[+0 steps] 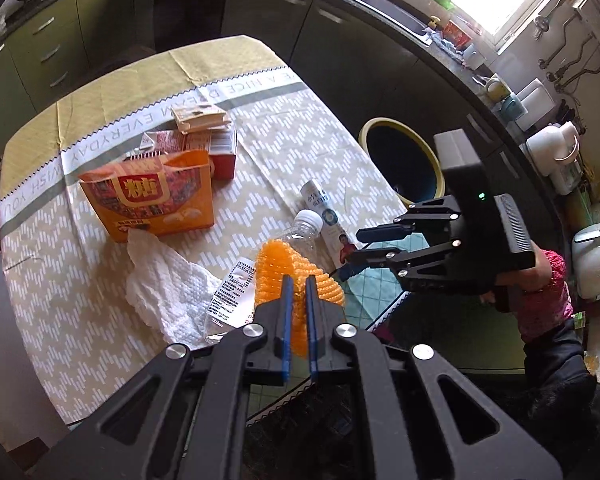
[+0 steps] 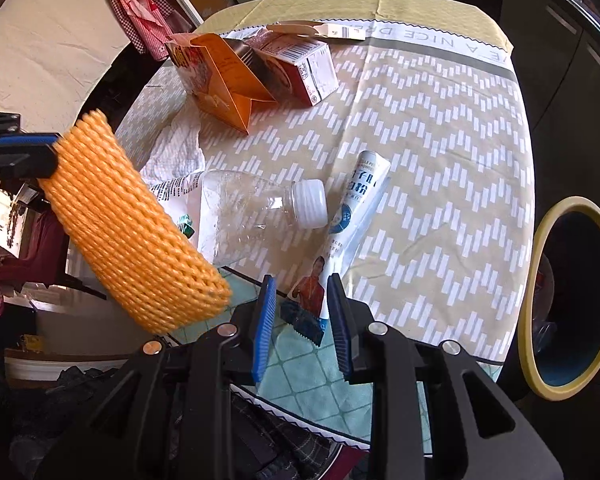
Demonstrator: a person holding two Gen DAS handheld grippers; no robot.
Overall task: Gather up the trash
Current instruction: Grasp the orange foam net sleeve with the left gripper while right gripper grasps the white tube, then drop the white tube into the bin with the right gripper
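Note:
My left gripper [image 1: 299,280] is shut on an orange foam fruit net [image 1: 292,272], held above the table's near edge; the net also shows in the right wrist view [image 2: 128,232]. My right gripper [image 2: 302,284] is open, its fingers on either side of the near end of a white powder sachet [image 2: 352,220] without closing on it; it shows in the left wrist view [image 1: 350,248]. A clear plastic bottle [image 2: 256,208] with a white cap lies beside the sachet. A yellow-rimmed trash bin [image 2: 568,300] stands off the table's right side.
An orange paper bag [image 1: 152,196], a red and white carton [image 1: 208,148], a small flat box [image 1: 200,116] and a crumpled white tissue [image 1: 168,292] lie on the patterned tablecloth [image 2: 440,140]. Dark kitchen cabinets and a counter run behind.

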